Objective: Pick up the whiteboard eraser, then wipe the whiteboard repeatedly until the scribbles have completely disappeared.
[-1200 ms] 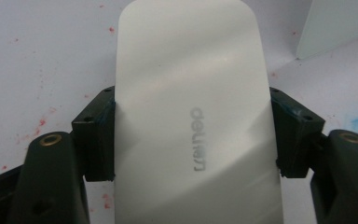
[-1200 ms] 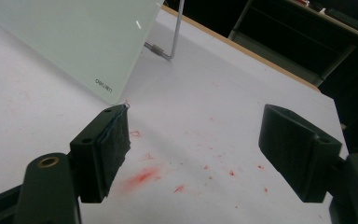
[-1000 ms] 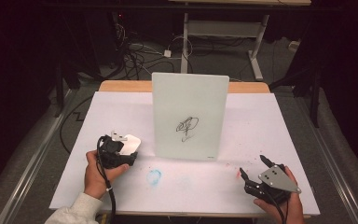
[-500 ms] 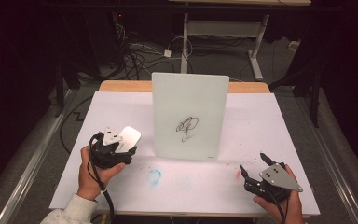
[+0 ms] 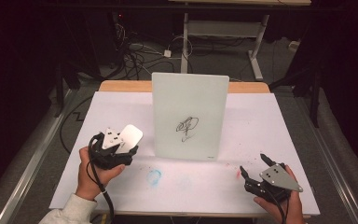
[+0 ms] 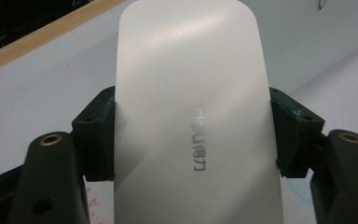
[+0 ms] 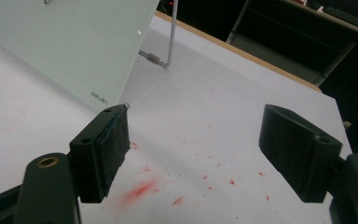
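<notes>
So my left gripper [image 5: 121,145] is pinching the white eraser [image 6: 191,112] by its long sides, just left of the upright whiteboard [image 5: 189,116] on the counter [image 5: 261,121]. The scribble [image 5: 186,126] sits up and to its right, so left's closer. Right gripper [image 5: 254,169] is spread wide, holding nothing.
</notes>
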Action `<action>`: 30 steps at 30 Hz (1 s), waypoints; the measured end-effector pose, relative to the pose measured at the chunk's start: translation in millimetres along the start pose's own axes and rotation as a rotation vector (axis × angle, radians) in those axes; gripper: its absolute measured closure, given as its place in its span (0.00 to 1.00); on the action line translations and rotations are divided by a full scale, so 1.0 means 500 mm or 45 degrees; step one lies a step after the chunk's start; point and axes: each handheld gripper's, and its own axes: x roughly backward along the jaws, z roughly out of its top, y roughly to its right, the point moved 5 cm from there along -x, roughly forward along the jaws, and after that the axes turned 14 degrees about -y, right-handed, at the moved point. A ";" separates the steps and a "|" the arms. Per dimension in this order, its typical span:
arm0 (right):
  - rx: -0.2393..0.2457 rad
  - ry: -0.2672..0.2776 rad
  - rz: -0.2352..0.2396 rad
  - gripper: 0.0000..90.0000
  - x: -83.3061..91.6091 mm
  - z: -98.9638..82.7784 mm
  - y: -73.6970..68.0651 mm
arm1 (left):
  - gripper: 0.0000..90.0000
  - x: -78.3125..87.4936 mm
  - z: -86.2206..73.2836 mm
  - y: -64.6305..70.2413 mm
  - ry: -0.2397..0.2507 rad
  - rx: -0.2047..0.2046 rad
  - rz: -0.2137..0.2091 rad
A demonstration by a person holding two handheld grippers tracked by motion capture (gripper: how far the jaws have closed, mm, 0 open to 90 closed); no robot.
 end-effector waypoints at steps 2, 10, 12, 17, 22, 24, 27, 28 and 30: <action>0.010 0.004 -0.005 0.27 -0.001 0.000 0.001 | 0.32 0.001 0.002 0.003 0.006 -0.013 0.001; 0.005 0.004 -0.004 0.27 0.000 -0.001 0.004 | 0.32 0.016 0.025 0.033 0.089 -0.141 0.076; 0.008 0.000 0.002 0.27 -0.001 -0.002 0.002 | 0.32 0.018 0.031 0.040 0.101 -0.152 0.066; 0.007 -0.002 -0.003 0.27 -0.001 -0.002 -0.001 | 0.32 0.021 0.054 0.071 0.136 -0.247 0.070; 0.030 -0.014 0.002 0.27 -0.005 -0.007 -0.004 | 0.32 0.013 0.091 0.115 0.212 -0.396 0.153; 0.028 -0.018 0.000 0.27 -0.006 -0.008 -0.003 | 0.32 0.011 0.099 0.122 0.232 -0.416 0.168; 0.023 -0.025 -0.001 0.27 -0.006 -0.010 -0.005 | 0.32 -0.006 0.129 0.143 0.261 -0.469 0.252; 0.020 -0.025 0.001 0.27 -0.006 -0.010 -0.006 | 0.32 -0.011 0.136 0.147 0.266 -0.470 0.255; 0.038 -0.027 0.001 0.27 -0.008 -0.010 -0.007 | 0.32 -0.020 0.147 0.152 0.267 -0.479 0.284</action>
